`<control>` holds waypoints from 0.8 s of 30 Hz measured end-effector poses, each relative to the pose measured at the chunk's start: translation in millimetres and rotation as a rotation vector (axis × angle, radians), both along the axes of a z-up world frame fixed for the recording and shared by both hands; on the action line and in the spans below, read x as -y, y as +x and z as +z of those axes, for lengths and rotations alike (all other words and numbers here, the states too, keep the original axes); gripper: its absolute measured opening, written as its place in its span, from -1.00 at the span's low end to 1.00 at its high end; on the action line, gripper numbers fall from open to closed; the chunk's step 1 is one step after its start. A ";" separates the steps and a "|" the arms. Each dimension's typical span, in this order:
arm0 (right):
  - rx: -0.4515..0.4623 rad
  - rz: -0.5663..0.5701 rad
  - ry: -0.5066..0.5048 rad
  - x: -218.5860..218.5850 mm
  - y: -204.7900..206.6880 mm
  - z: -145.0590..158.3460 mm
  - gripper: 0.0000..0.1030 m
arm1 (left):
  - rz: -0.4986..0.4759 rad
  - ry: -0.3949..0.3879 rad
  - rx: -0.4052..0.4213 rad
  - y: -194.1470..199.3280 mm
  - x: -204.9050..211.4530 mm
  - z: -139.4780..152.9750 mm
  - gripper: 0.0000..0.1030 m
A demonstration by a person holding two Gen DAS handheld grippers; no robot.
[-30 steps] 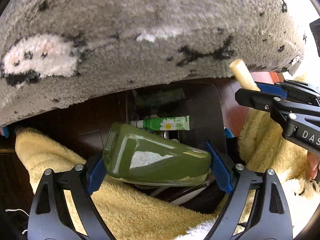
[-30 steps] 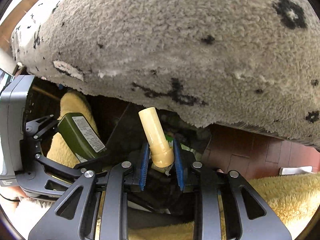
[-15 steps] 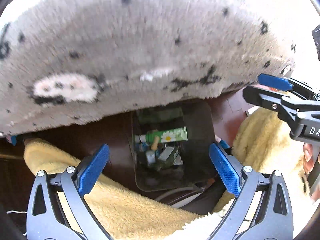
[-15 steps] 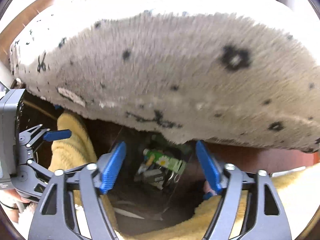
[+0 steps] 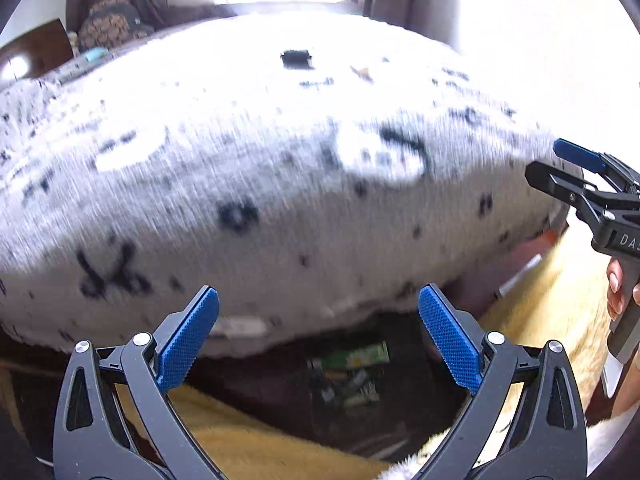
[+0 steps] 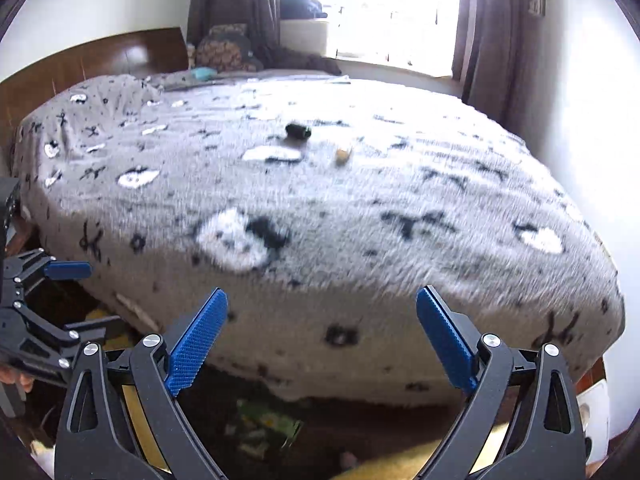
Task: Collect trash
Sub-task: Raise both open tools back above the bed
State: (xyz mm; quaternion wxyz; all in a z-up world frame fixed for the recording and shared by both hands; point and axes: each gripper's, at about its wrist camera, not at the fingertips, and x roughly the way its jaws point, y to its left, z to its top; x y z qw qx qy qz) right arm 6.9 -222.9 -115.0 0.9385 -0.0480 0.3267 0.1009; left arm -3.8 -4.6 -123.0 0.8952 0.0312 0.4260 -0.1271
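My left gripper [image 5: 318, 300] is open with nothing between its blue pads [image 5: 188, 344]. It hangs above a dark bin [image 5: 400, 412] on the floor that holds a green daisy-print tube [image 5: 356, 356] and other blurred trash. My right gripper [image 6: 322, 300] is empty and its jaws are opening. It hovers over the same bin [image 6: 224, 408], where the green tube [image 6: 268, 420] shows. On the grey patterned bed blanket [image 6: 360, 208] lie a small black object [image 6: 298, 131] and a small tan scrap [image 6: 343, 155], both far from the grippers. The black object [image 5: 296, 59] also shows in the left wrist view.
The bed's edge overhangs the bin. A yellow fleece [image 5: 260, 440] lies around the bin on the floor. The right gripper [image 5: 560, 168], held by a hand [image 5: 618, 284], is at the right. The left gripper [image 6: 76, 296] is at the left edge. A headboard [image 6: 100, 56] and window [image 6: 380, 12] stand behind.
The left gripper let go of the green bottle and the right let go of the cream tube. Both then rose and tipped upward, so the top of the bed has come into view.
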 end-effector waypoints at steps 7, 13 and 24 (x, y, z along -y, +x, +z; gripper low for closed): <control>0.066 -0.018 -0.009 5.5 38.5 41.2 0.89 | 0.037 0.006 0.075 39.0 -6.2 34.6 0.84; 0.084 -0.028 -0.001 7.6 75.6 56.8 0.89 | 0.083 -0.006 0.088 89.2 -19.6 45.5 0.84; 0.004 -0.020 0.016 -6.1 156.2 39.4 0.89 | 0.149 -0.007 0.068 161.4 -40.6 37.7 0.84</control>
